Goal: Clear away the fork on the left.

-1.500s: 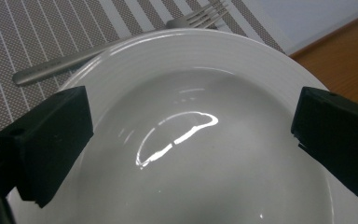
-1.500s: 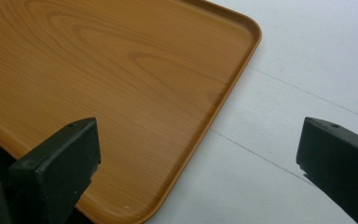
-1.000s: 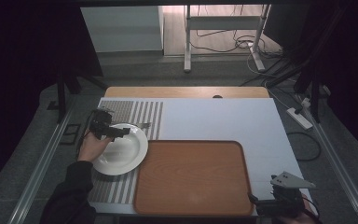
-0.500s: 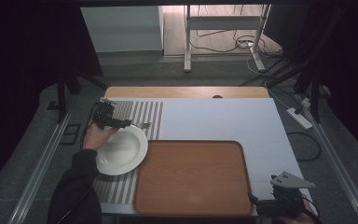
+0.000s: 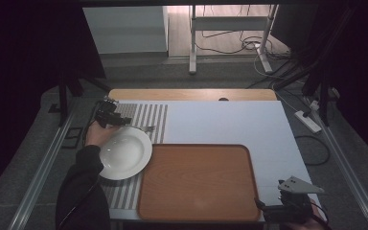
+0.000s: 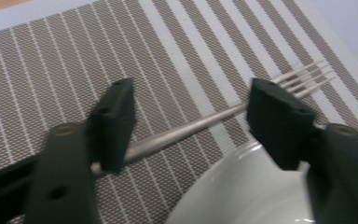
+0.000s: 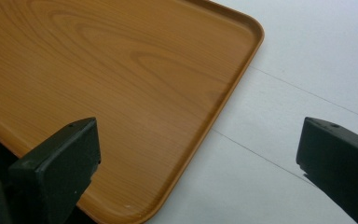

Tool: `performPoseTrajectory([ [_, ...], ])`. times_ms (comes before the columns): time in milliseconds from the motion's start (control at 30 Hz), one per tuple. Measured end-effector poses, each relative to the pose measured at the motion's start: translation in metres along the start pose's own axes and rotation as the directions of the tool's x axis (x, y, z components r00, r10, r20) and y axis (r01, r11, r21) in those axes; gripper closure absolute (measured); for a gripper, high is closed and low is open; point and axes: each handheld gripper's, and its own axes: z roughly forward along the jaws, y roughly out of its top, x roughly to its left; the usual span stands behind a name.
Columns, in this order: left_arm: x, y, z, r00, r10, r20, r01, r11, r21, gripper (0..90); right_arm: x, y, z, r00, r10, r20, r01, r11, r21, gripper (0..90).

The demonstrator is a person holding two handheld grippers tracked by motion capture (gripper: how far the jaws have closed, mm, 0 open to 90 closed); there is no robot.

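- The right tongs (image 5: 263, 211) hang at the near right corner of the table (image 5: 220, 120), jaws standing wide apart with nothing between them, over the rim of the rectangular orange-brown wooden tray (image 7: 121, 70).
- The round white ceramic plate (image 5: 124, 152) lies on the brown-and-white striped woven placemat (image 6: 74, 60), just left of the tray.
- The slim silver metal fork (image 6: 191, 128) lies flat on the placemat just beyond the plate's far rim, tines pointing toward the middle of the table.
- The left tongs (image 6: 189, 119) straddle the fork's handle; the jaws have just been closing, yet a gap remains on both sides and the pads do not press it.
- The fork looks light, stiff and smooth, so likely slippery in a pinch.
- Lying flat, it offers little height; I judge the mid-handle the best hold, pads low against the mat, clear of the plate's edge.
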Motion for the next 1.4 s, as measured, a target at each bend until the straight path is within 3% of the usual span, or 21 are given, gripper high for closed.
performPoseTrajectory([
  [33, 0.001, 0.000, 0.000, 1.0000, 0.003, -0.004, -0.003, 1.0000, 0.001, 44.8, 0.000, 0.000, 0.000, 1.0000, 0.000, 0.000, 0.000, 1.000, 0.000, 0.1],
  [133, 0.009, 0.002, 0.000, 0.9999, 0.012, -0.005, -0.012, 0.9999, 0.009, 81.8, 0.000, 0.000, 0.000, 1.0000, -0.002, -0.001, 0.002, 1.000, 0.000, 0.1],
  [167, 0.009, 0.002, 0.000, 0.9999, 0.012, -0.005, -0.012, 0.9999, 0.009, 89.2, 0.000, 0.000, 0.000, 1.0000, -0.002, -0.001, 0.002, 1.000, 0.000, 0.1],
  [267, 0.016, 0.003, 0.004, 1.0000, 0.001, 0.005, -0.002, 0.9990, 0.045, 89.3, 0.000, 0.000, 0.000, 1.0000, -0.002, -0.003, 0.002, 1.000, -0.001, 0.1],
  [400, 0.026, 0.002, 0.014, 0.9988, 0.002, -0.049, 0.003, 0.9951, 0.099, 89.3, 0.000, 0.000, 0.000, 1.0000, -0.006, -0.005, 0.006, 1.000, -0.001, 0.1],
  [633, 0.036, -0.003, 0.022, 0.9964, 0.001, -0.085, 0.012, 0.9880, 0.154, 89.2, 0.000, 0.000, 0.000, 0.9999, -0.008, -0.007, 0.008, 1.000, -0.001, 0.1],
  [733, 0.040, -0.007, 0.023, 0.9971, -0.029, -0.071, 0.040, 0.9882, 0.148, 89.2, 0.000, 0.000, -0.001, 0.9999, -0.011, -0.009, 0.011, 1.000, -0.003, 0.1],
  [933, 0.037, -0.012, 0.018, 0.9984, -0.037, -0.043, 0.044, 0.9839, 0.173, 89.3, 0.001, 0.000, -0.001, 0.9998, -0.018, -0.006, 0.018, 1.000, -0.004, 0.1],
  [1200, 0.032, -0.022, 0.009, 0.9999, -0.014, 0.010, 0.012, 0.9762, 0.217, 89.3, 0.002, 0.000, -0.001, 0.9996, -0.025, -0.010, 0.025, 1.000, -0.004, 0.1],
  [1400, 0.032, -0.025, 0.007, 0.9986, -0.023, 0.048, 0.011, 0.9733, 0.229, 89.3, 0.002, 0.000, -0.001, 0.9996, -0.027, -0.009, 0.027, 1.000, -0.002, 0.1],
])
